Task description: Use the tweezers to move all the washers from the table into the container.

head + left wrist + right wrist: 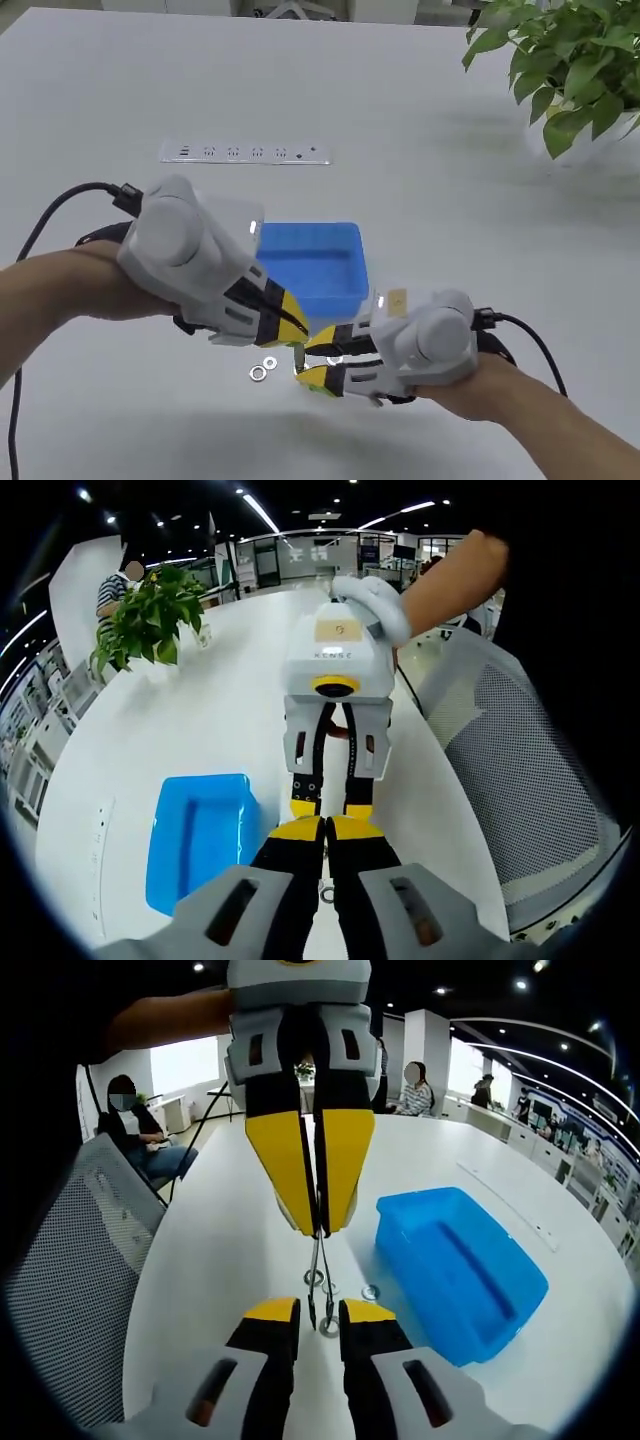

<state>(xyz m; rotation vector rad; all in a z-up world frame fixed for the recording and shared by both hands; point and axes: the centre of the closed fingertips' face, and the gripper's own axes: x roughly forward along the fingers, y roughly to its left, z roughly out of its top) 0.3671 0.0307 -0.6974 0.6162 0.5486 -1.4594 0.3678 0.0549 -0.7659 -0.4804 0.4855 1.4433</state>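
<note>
Tweezers [319, 1265] hang tips-down from my left gripper [318, 1228], whose yellow jaws are shut on their upper end. My right gripper [320, 1312] faces it; its jaws stand slightly apart on either side of the tweezer tips, just above a washer [328, 1326]. Two more washers [314, 1278] [370, 1292] lie close by. In the head view the left gripper [295, 330] and right gripper [312, 360] meet in front of the blue container [350, 285], with washers [258, 374] [270, 362] on the table. The left gripper view shows my left gripper [325, 830] against the container [200, 830].
A white power strip [245, 153] lies beyond the container. A potted plant [570, 70] stands at the far right of the white table. A mesh chair [520, 760] stands by the table's near edge, and people sit in the background [130, 1125].
</note>
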